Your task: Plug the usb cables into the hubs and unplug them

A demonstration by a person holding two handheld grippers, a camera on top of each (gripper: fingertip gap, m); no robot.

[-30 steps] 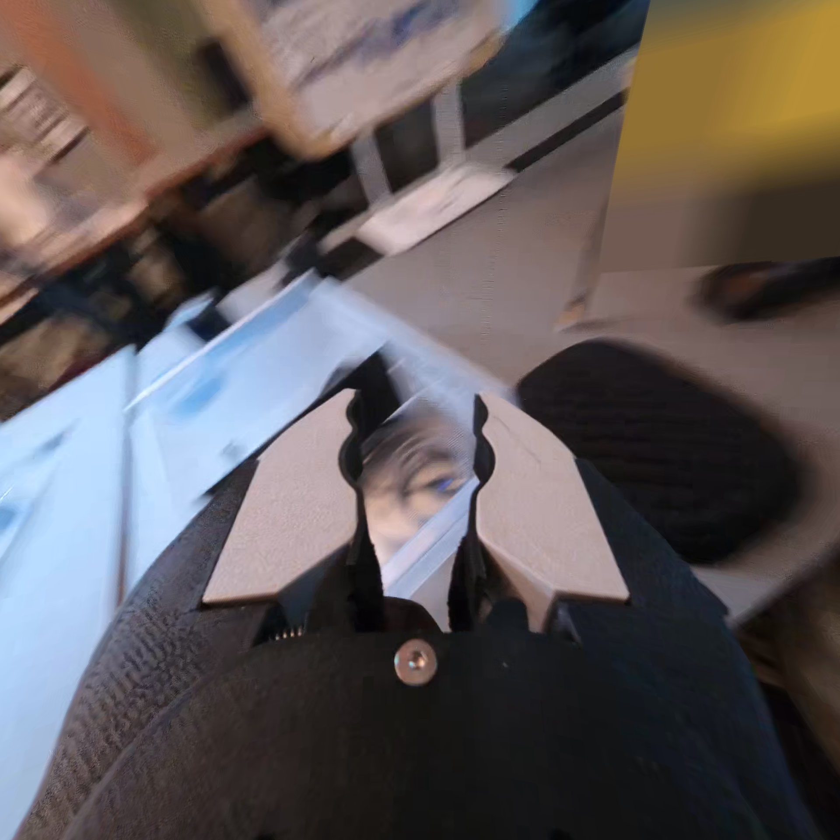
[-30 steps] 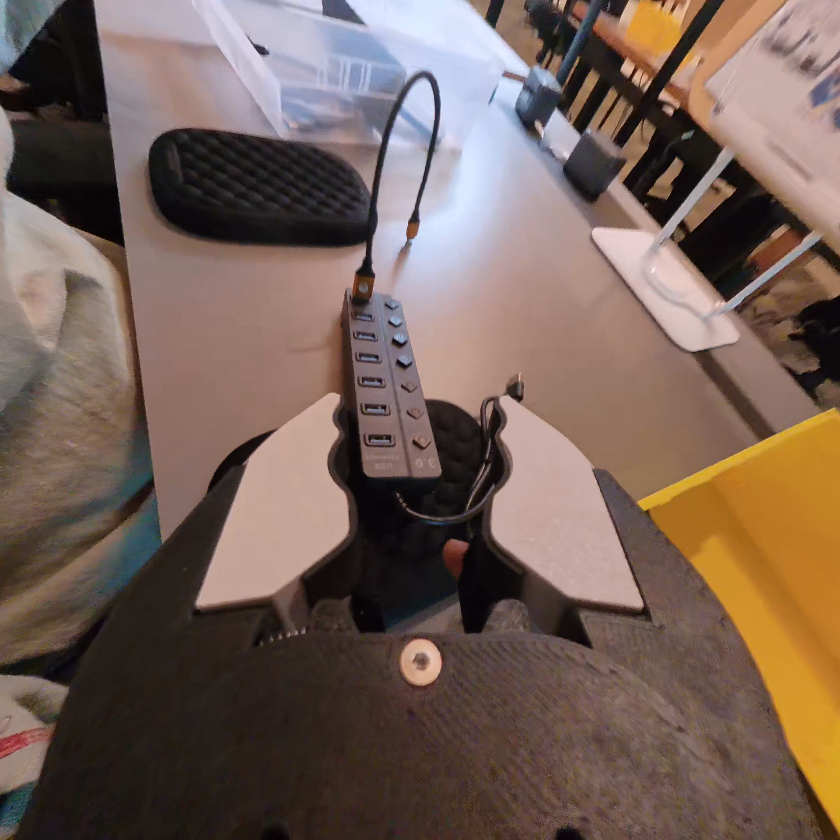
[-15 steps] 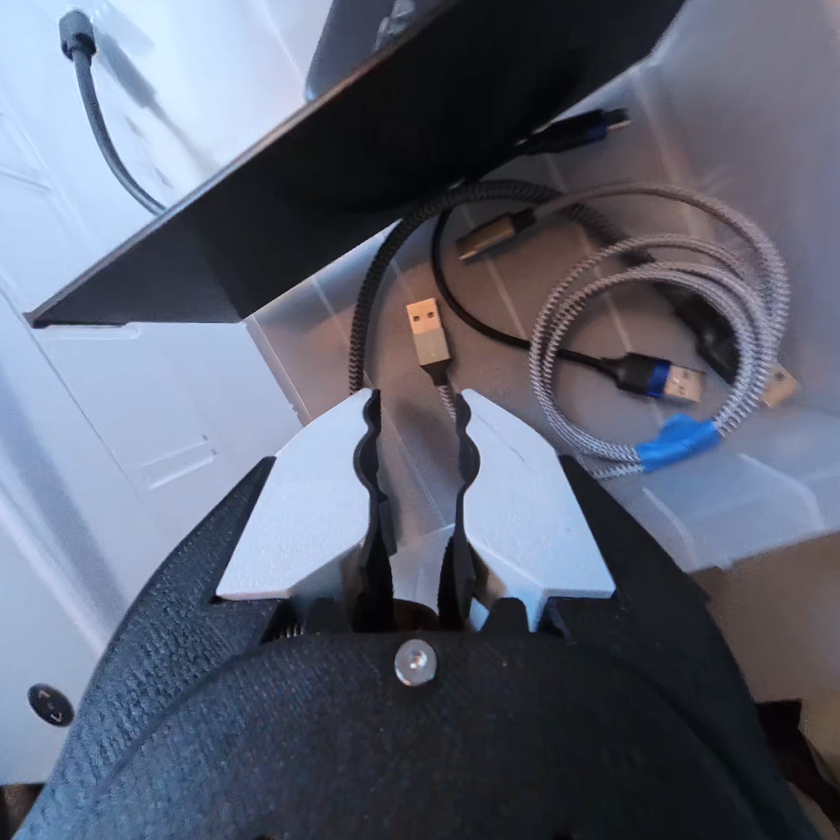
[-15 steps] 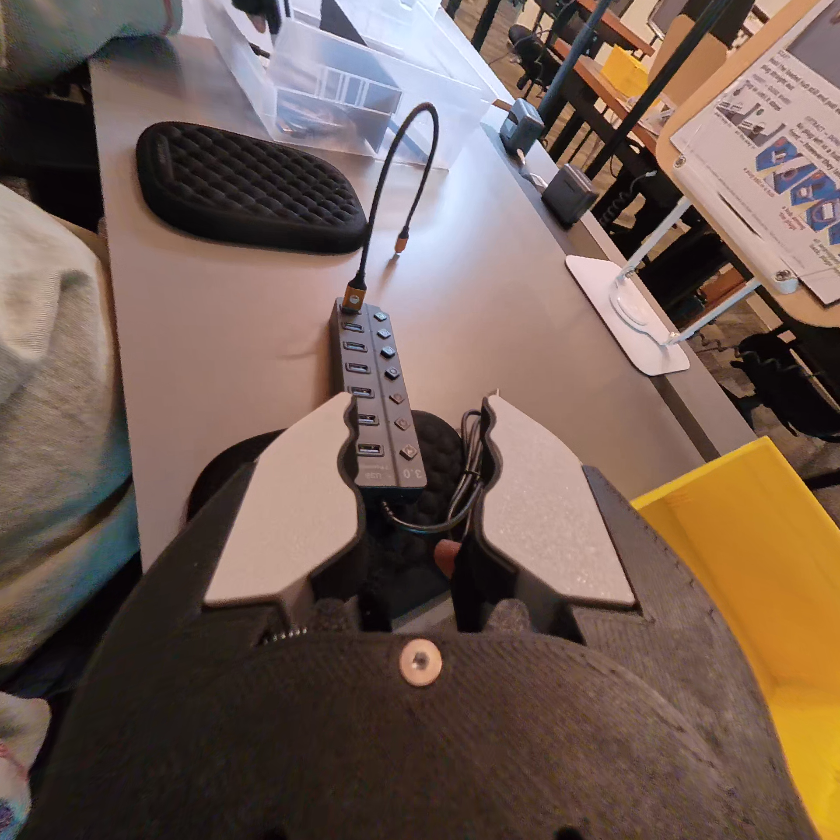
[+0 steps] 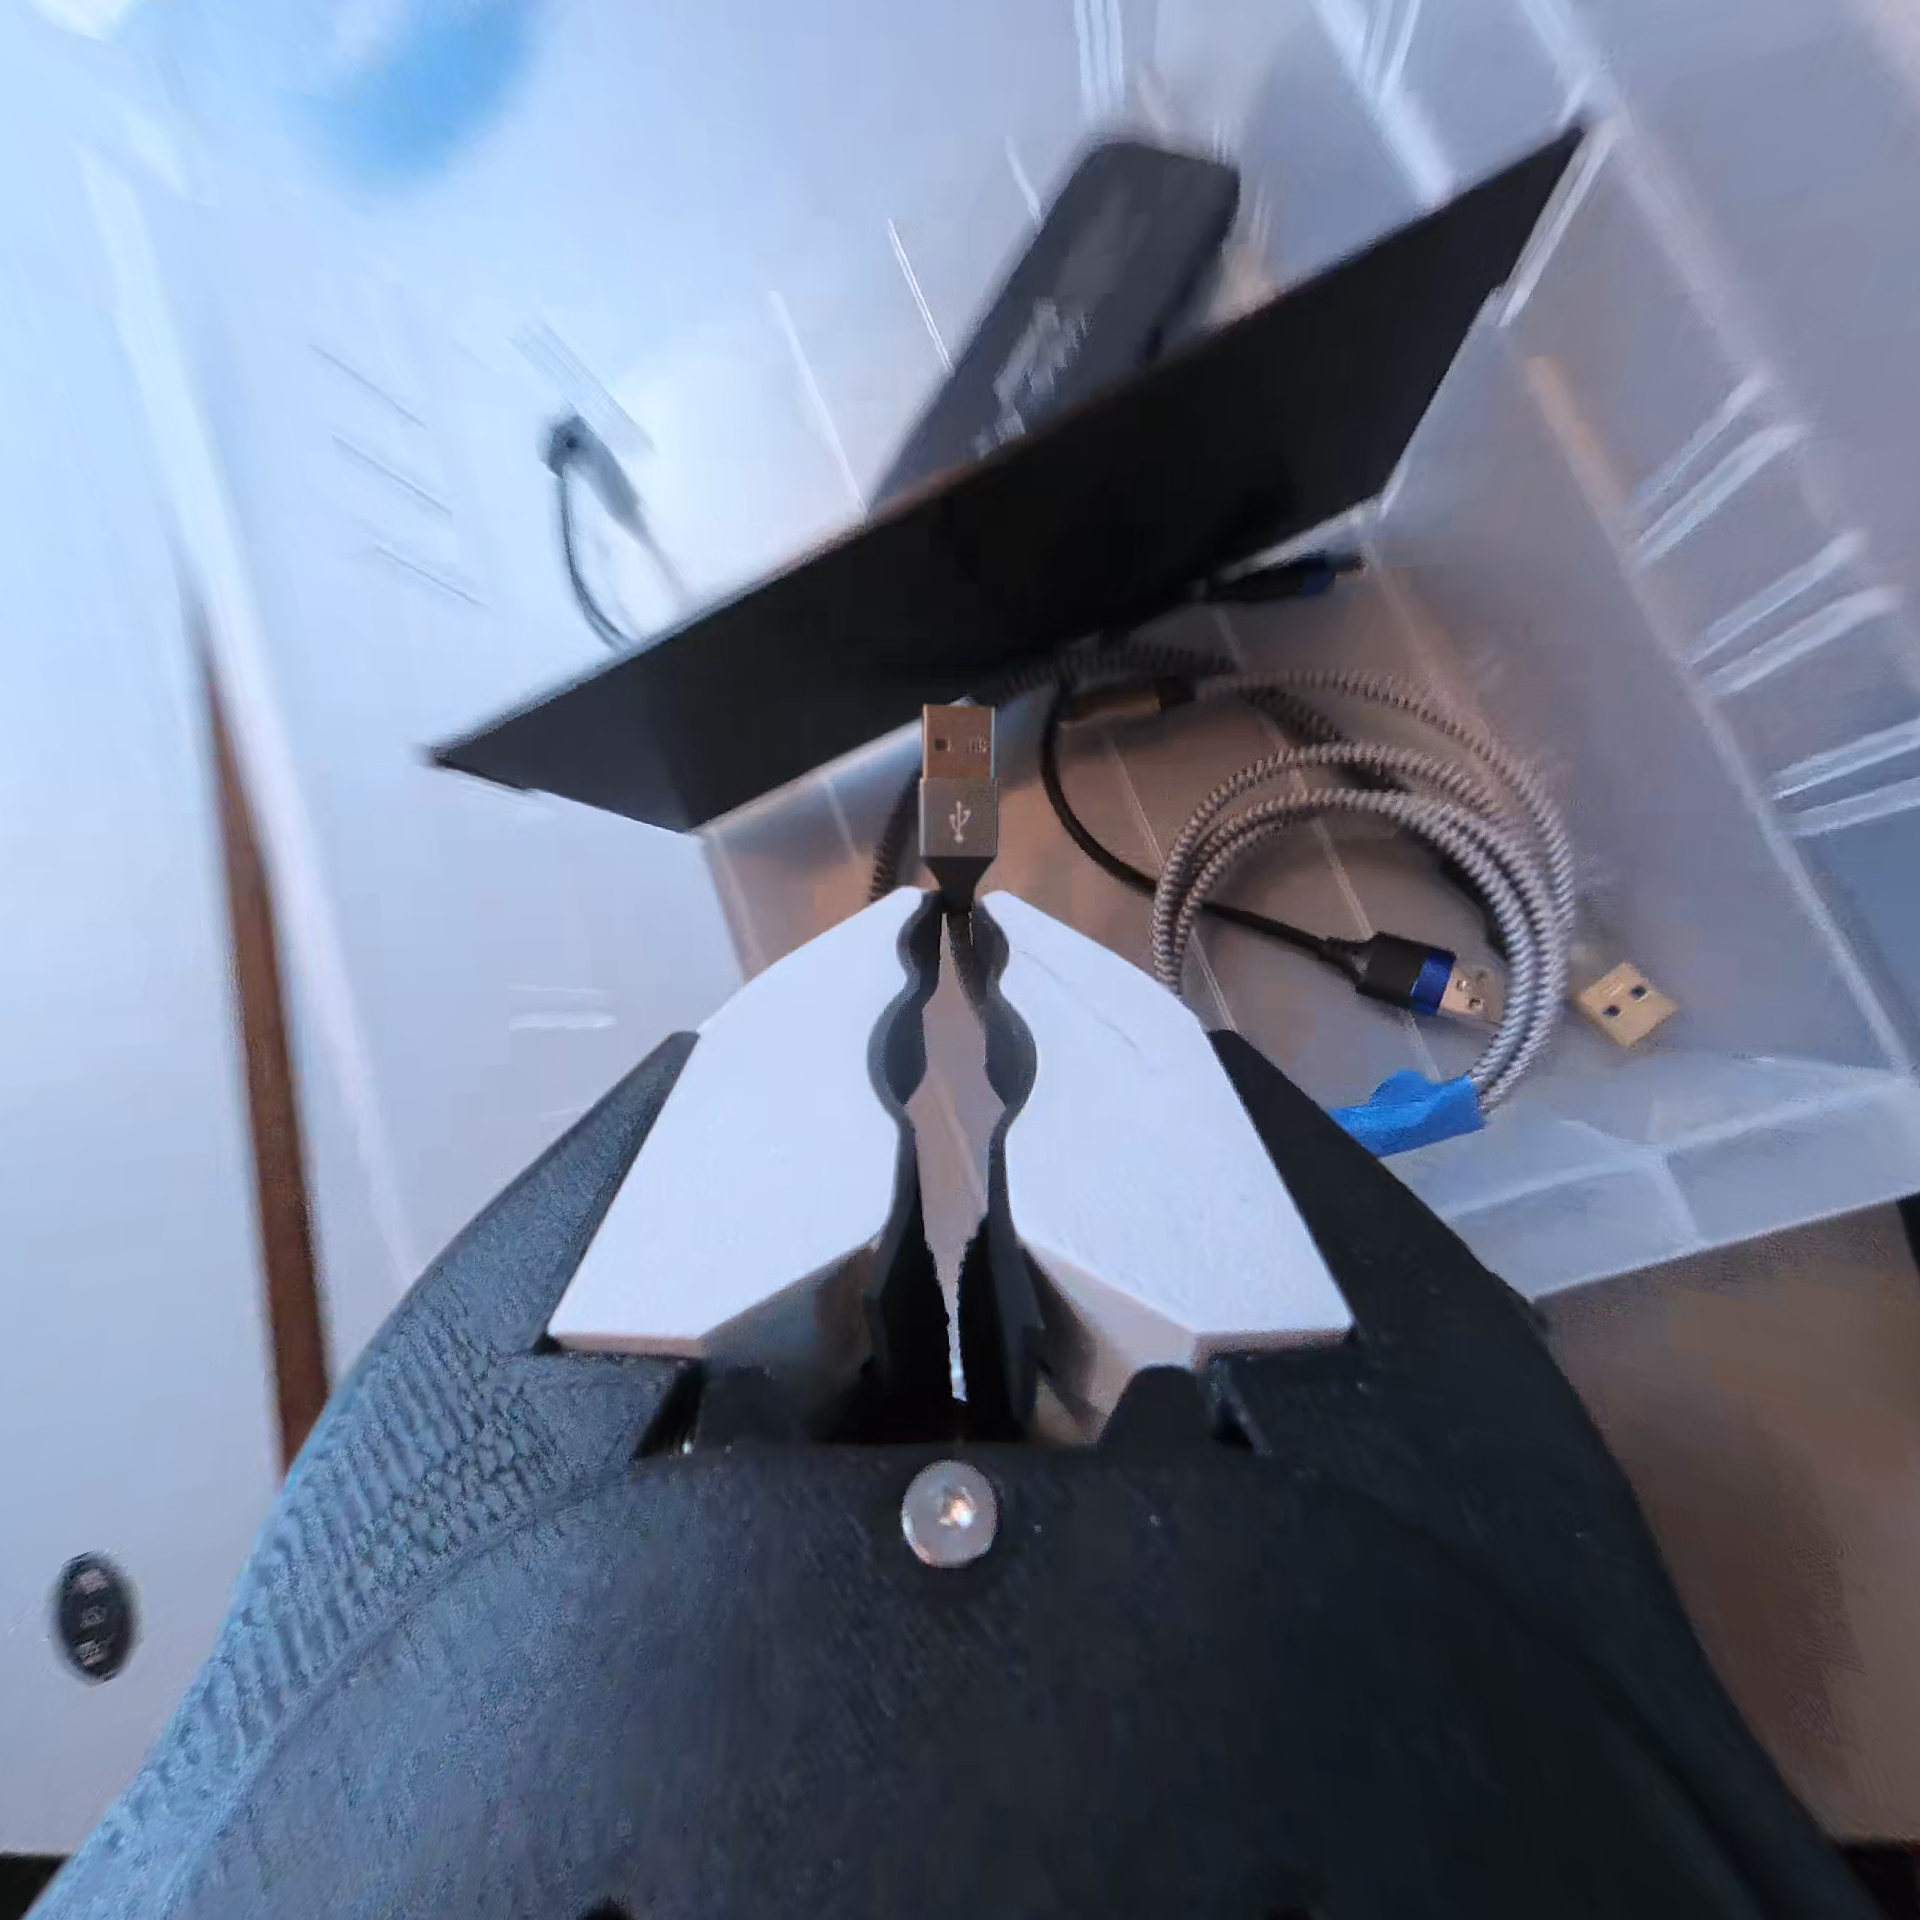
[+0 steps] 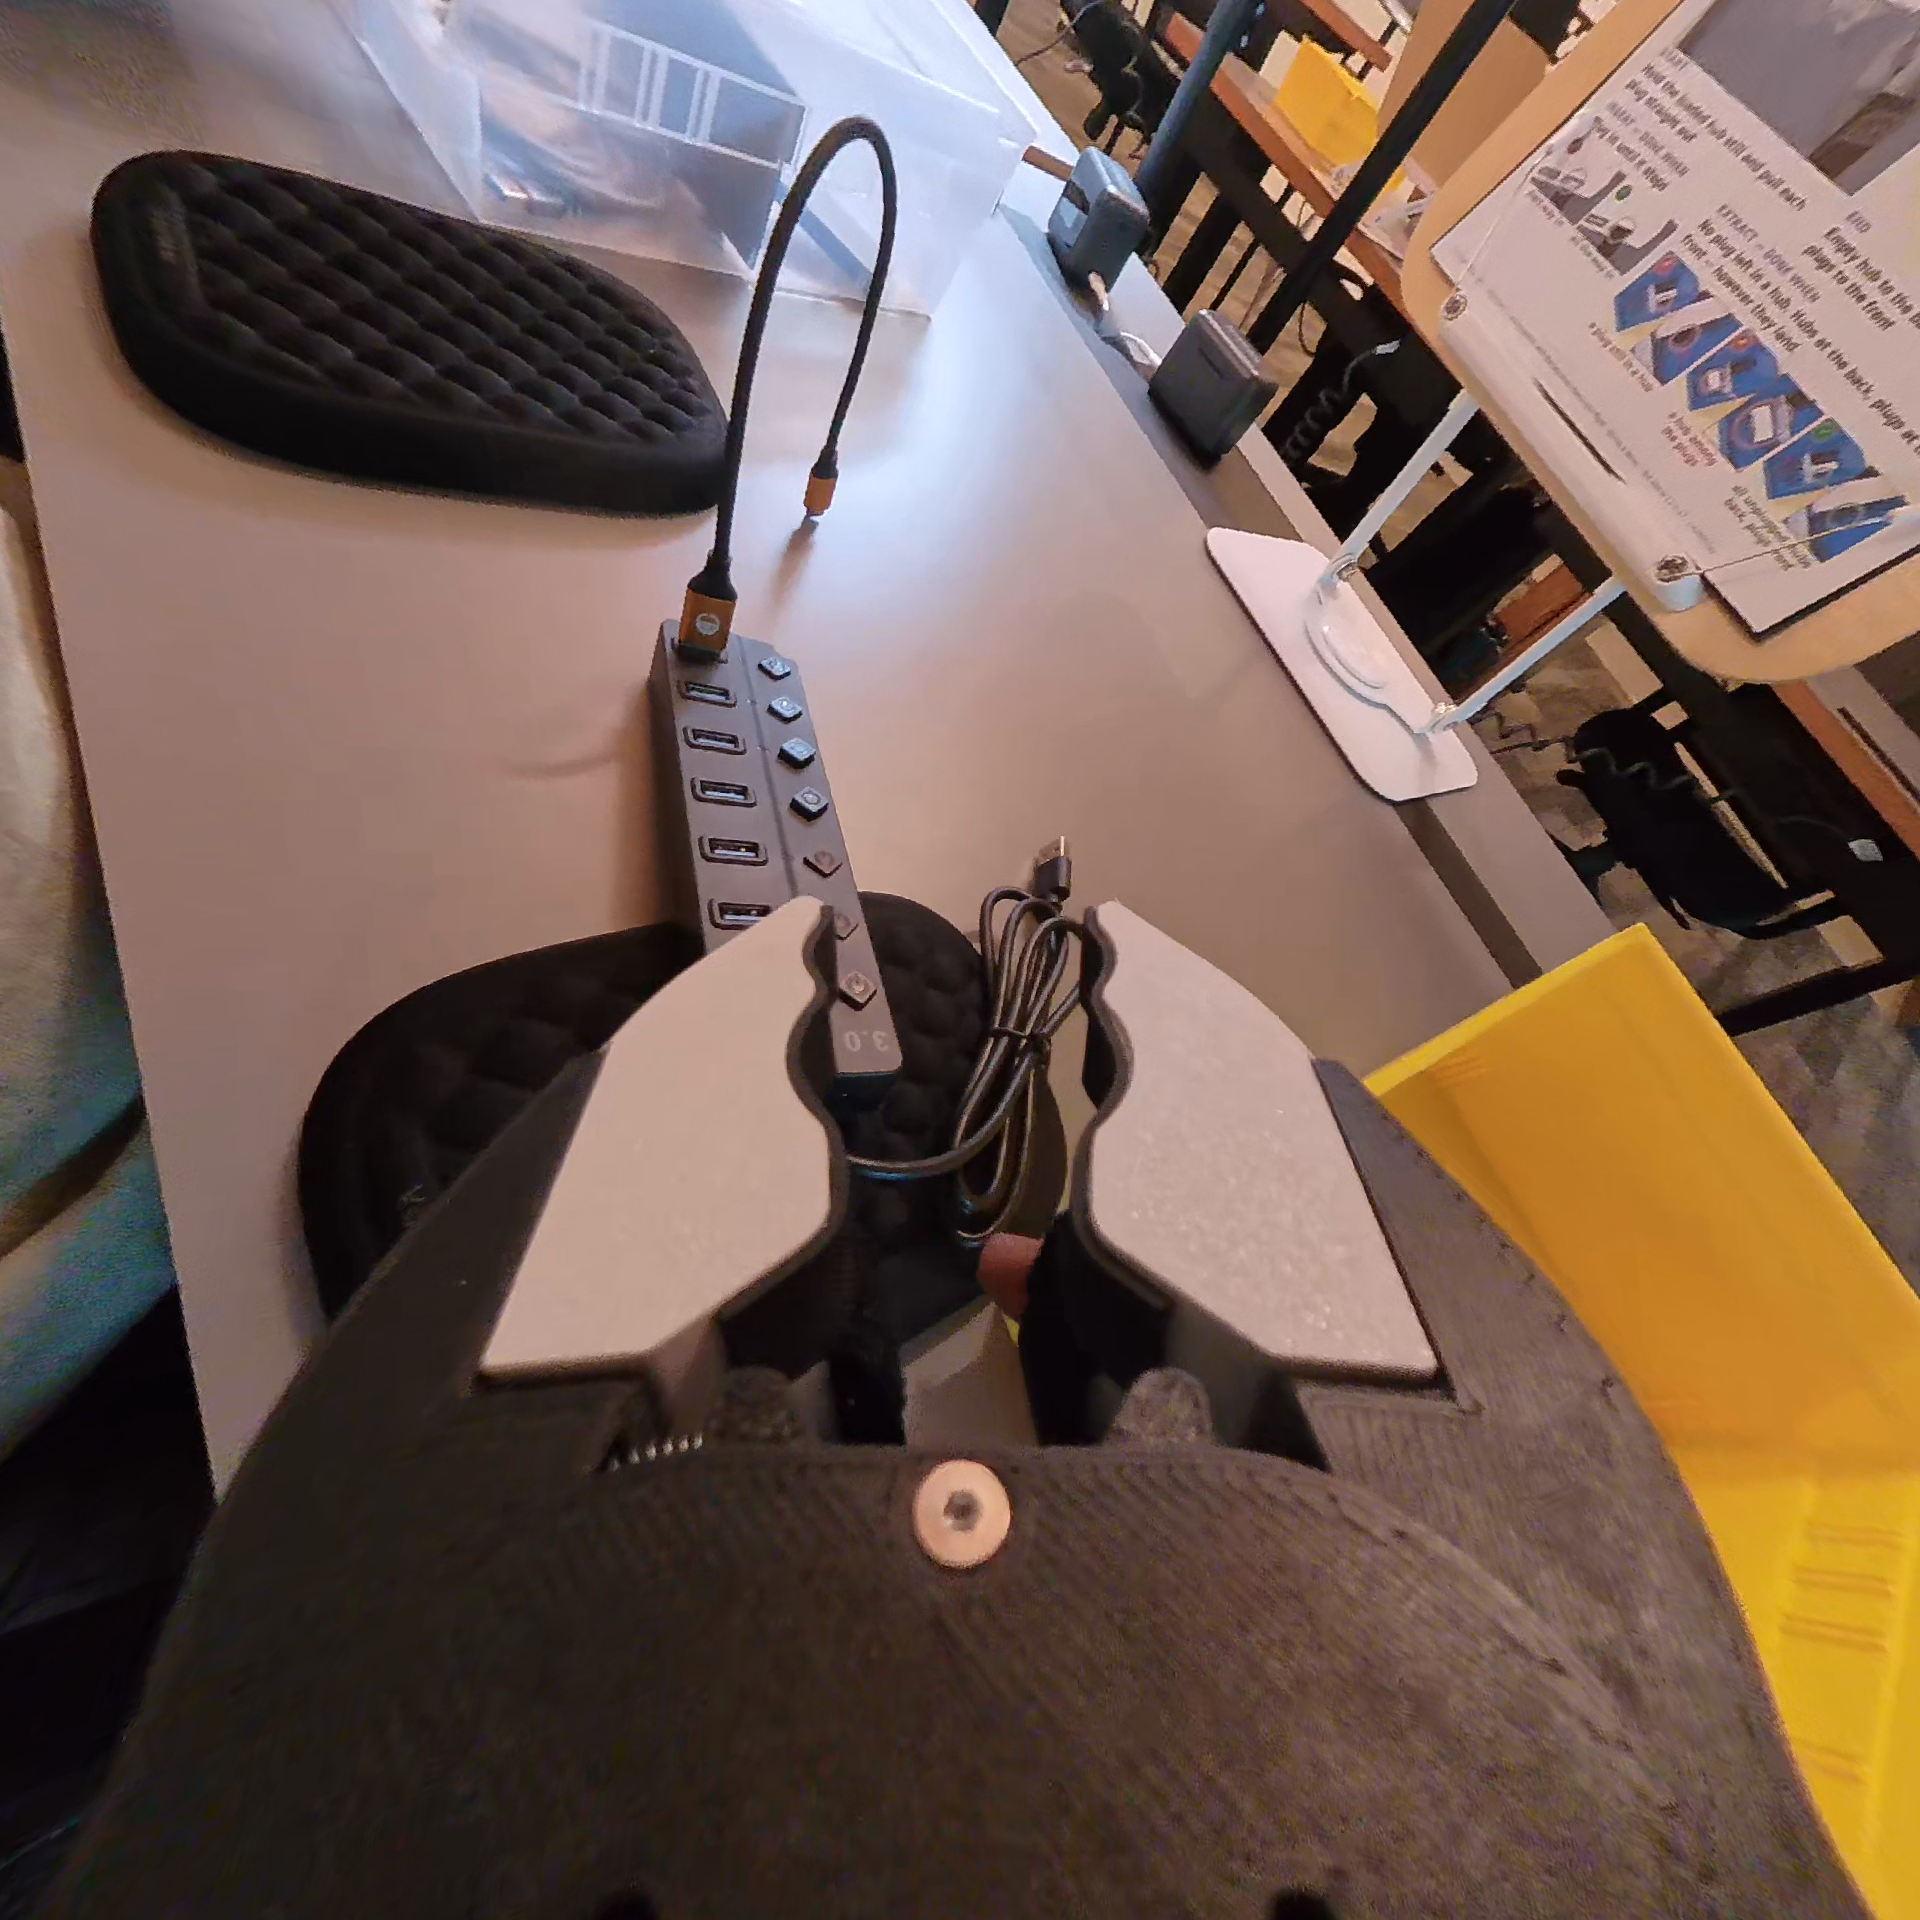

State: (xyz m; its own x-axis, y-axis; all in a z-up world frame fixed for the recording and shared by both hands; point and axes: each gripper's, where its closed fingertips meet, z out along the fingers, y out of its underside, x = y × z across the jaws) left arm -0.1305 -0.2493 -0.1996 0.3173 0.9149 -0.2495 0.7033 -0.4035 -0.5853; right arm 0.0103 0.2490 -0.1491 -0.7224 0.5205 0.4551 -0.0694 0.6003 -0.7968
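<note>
Grey tabletop [image 6: 436, 727] carries most of the scene, with other desks and chairs in the room behind it. On it lies a long black hub [image 6: 748, 790] with a row of sockets and buttons; its near end rests on a small black quilted pad [image 6: 914, 1049]. A short black cable with orange ends [image 6: 821, 281] stands plugged into the hub's far socket and arches over, its free end hanging just above the table. The hub's own thin black lead [image 6: 1013, 1029] sits bundled just beside it. A larger black pad [image 6: 395, 332] lies farther back, near a clear plastic box [image 6: 727, 114]. A yellow bin [image 6: 1621, 1226] sits at the right.

The right gripper [image 6: 951, 925] hovers over the hub's near end with its jaws wide apart, holding nothing.

The left gripper [image 5: 951, 914] reaches into a clear plastic bin [image 5: 1662, 582], its jaws pinched together on the neck of a grey plug [image 5: 956, 795], which points straight forward. Behind it in the bin lie a coiled grey braided cable [image 5: 1496, 831] bound with blue tape [image 5: 1403, 1112], a black cable with a blue-ringed plug [image 5: 1413, 971], and a black divider panel [image 5: 1039, 540], blurred.
</note>
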